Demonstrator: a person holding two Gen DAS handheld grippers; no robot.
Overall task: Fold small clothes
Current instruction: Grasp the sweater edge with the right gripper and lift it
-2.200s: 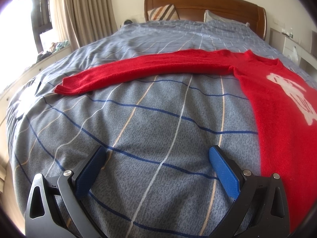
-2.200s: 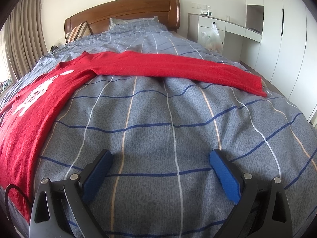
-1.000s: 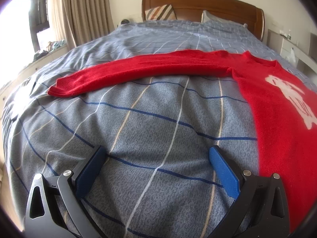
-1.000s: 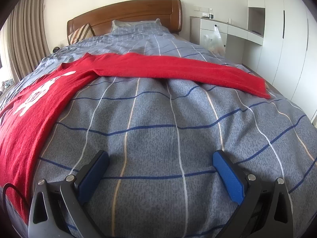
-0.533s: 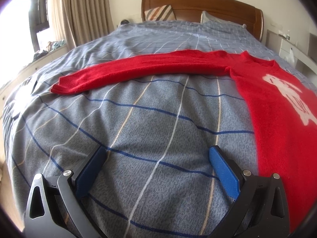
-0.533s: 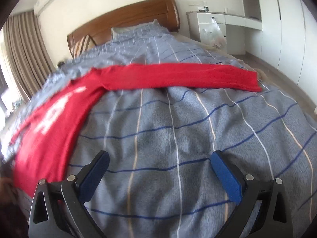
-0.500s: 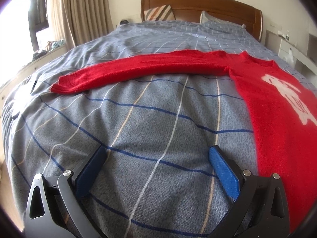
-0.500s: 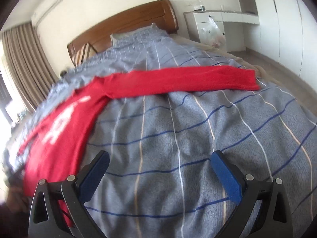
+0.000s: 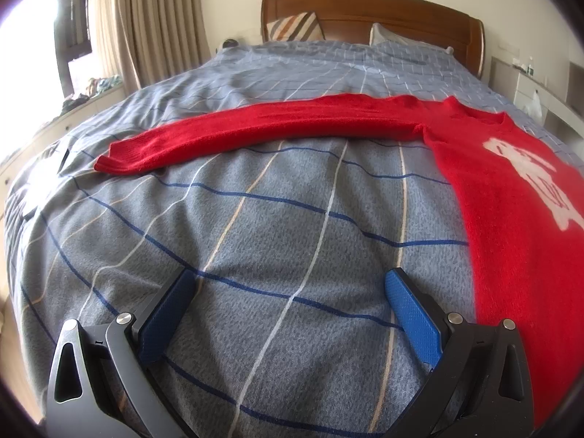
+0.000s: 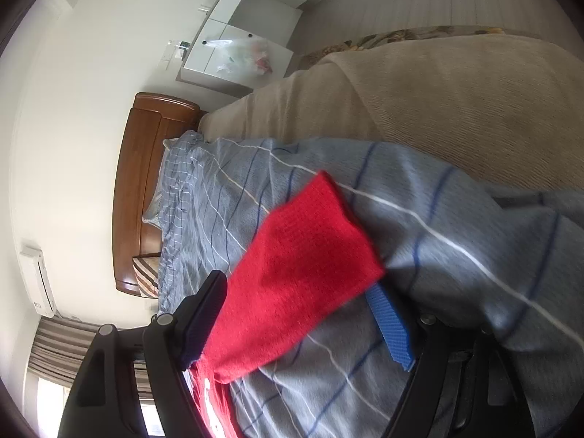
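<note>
Straddling the sleeve [image 10: 295,270], rolled right hand-held gripper [image 10: 297,299]

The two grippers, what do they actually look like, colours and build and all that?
Both match. The left gripper has two black skeletal arms with triangular cut-outs and round silver pivot screws, each ending in a flat blue finger pad with a fine dotted grip texture. The right gripper has the same black frame, silver screws and blue textured pads. No cables, markings or sleeves show.

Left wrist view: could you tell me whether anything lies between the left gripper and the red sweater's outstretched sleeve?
Nothing visible does. Only bare grey checked bedspread lies between the open left gripper and the red knitted sweater, whose sleeve stretches flat across the bed ahead.
</note>
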